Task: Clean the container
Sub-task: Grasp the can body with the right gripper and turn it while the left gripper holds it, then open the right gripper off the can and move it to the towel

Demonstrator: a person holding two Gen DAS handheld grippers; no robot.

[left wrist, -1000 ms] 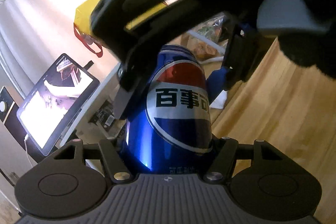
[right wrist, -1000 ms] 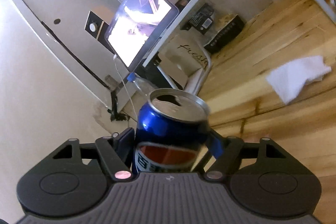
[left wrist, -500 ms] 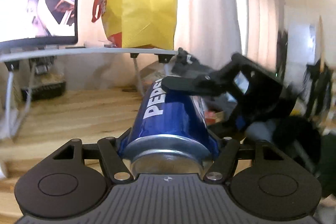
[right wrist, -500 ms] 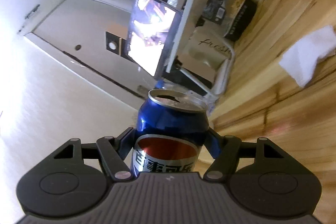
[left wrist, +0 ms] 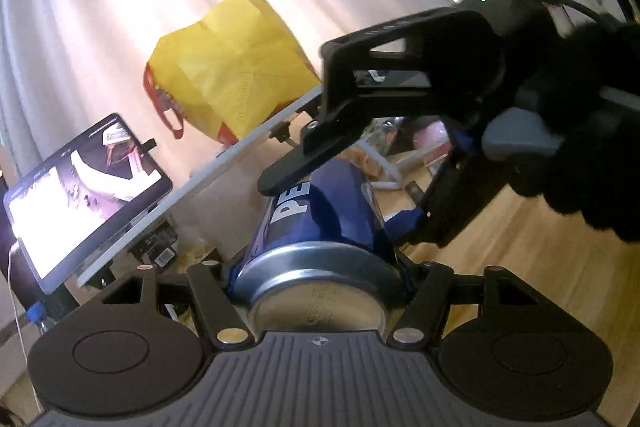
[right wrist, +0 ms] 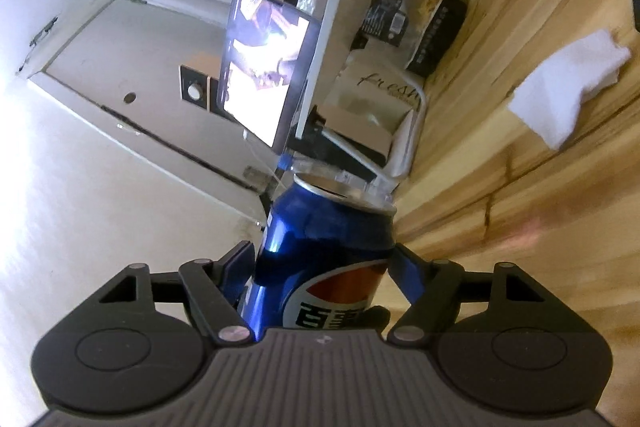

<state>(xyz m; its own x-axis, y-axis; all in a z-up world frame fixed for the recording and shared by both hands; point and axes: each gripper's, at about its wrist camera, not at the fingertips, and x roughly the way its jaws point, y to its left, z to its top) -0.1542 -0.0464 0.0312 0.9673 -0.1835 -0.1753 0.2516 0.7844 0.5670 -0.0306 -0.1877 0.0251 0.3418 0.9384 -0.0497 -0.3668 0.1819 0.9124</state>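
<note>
can: blue Pepsi can [left wrist: 320, 227], held off the wooden surface [right wrist: 540, 195] between both grippers; opened top [right wrist: 340, 189] faces away in the right wrist view, base faces the left wrist camera
left gripper: [left wrist: 320, 279] clamped on the base end of the can, fingers pressed to both sides
right gripper: [right wrist: 324, 267] pinching the can around mid-body, label side toward its camera; in the left wrist view it [left wrist: 348, 187] comes in from the upper right across the can
cloth: white cloth [right wrist: 568, 91] lying loose on the surface, well apart from the can, nothing touching it
background: tablet [right wrist: 264, 75] lit on a stand, yellow bag [left wrist: 232, 67] on a shelf; not relevant
step (my read): can is in a two-gripper hold, being reoriented or handed over; wiping not started
next (my read): one gripper needs to let go and fetch the cloth while the other holds the can firm, then wipe the body and rim
risk: thin wall, too much squeeze dents it; open top can dribble any leftover if tipped
</note>
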